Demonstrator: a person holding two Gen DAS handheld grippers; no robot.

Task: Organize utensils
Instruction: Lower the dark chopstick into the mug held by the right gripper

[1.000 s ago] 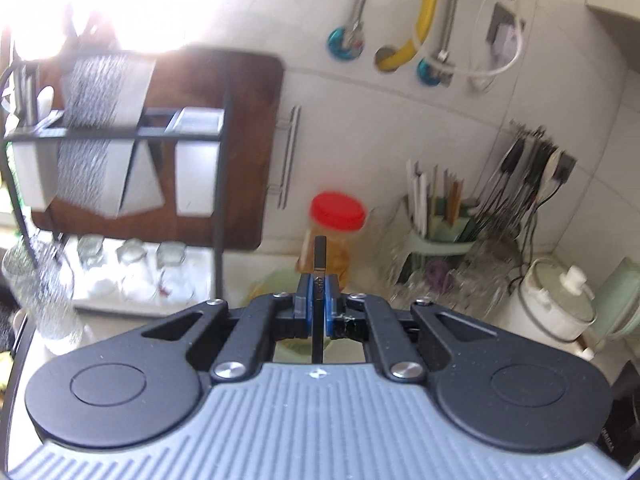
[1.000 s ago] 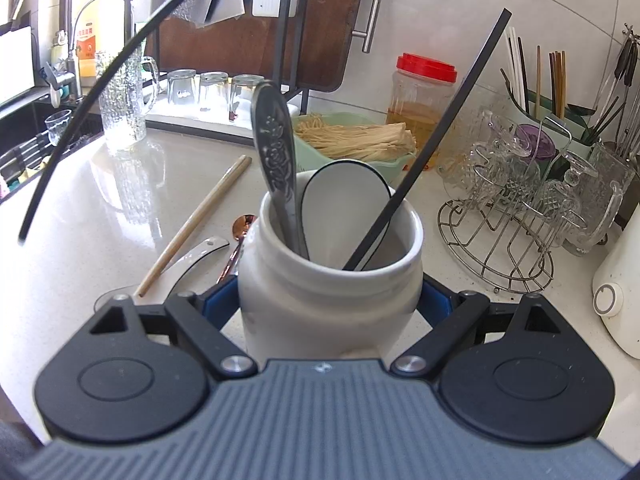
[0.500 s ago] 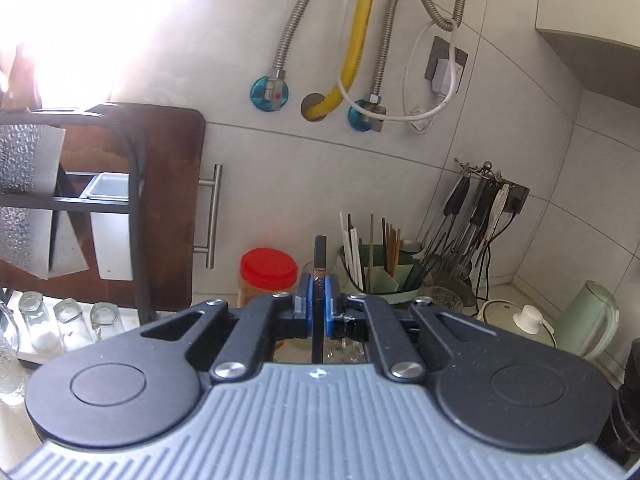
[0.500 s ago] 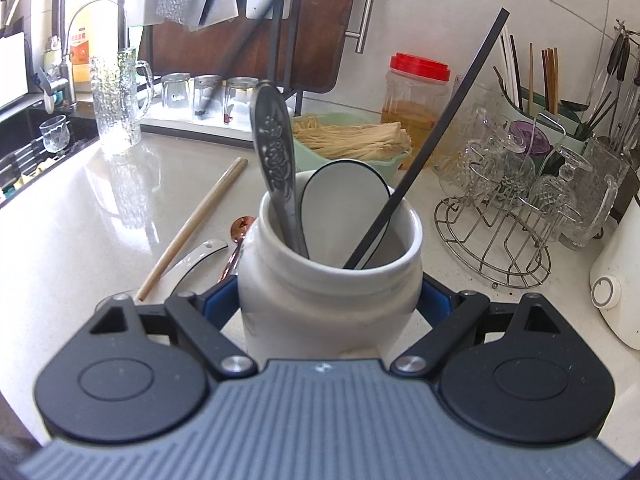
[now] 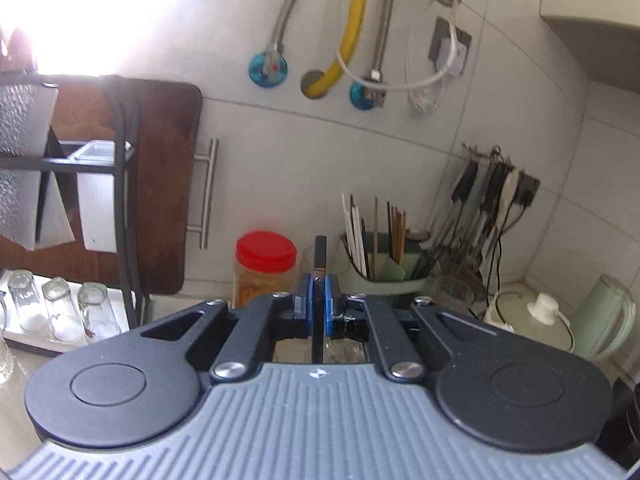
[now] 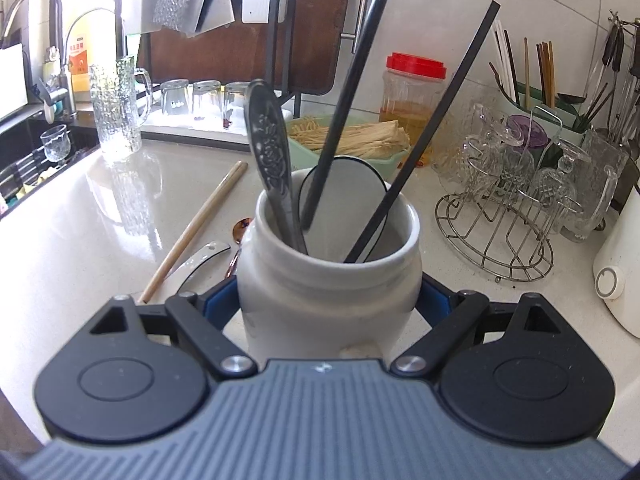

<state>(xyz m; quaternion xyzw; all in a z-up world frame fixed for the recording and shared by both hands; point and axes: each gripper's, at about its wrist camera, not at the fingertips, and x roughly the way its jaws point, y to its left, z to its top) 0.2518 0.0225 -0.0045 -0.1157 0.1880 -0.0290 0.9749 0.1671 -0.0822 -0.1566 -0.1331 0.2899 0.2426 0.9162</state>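
My right gripper point(image 6: 328, 300) is shut on a white ceramic jar point(image 6: 328, 292) standing on the counter. The jar holds a patterned metal spoon point(image 6: 269, 136), a white spoon point(image 6: 344, 192) and a black chopstick point(image 6: 432, 120). My left gripper point(image 5: 316, 304) is shut on a second black chopstick point(image 5: 320, 256). In the right wrist view that chopstick point(image 6: 352, 68) comes down from above with its tip inside the jar mouth. A wooden chopstick point(image 6: 196, 228), a white-handled utensil point(image 6: 200, 256) and a copper spoon point(image 6: 242, 228) lie on the counter left of the jar.
A glass rack point(image 6: 504, 216) stands right of the jar, a green utensil holder point(image 6: 532, 100) behind it. A red-lidded jar point(image 6: 412, 92), a green noodle dish point(image 6: 352, 136), a glass mug point(image 6: 118, 108), a sink point(image 6: 24, 152) at left and a white appliance point(image 6: 620, 272) at right.
My left gripper has brought the black chopstick over the jar, and its tip now sits in the jar mouth. The right gripper has kept hold of the jar.
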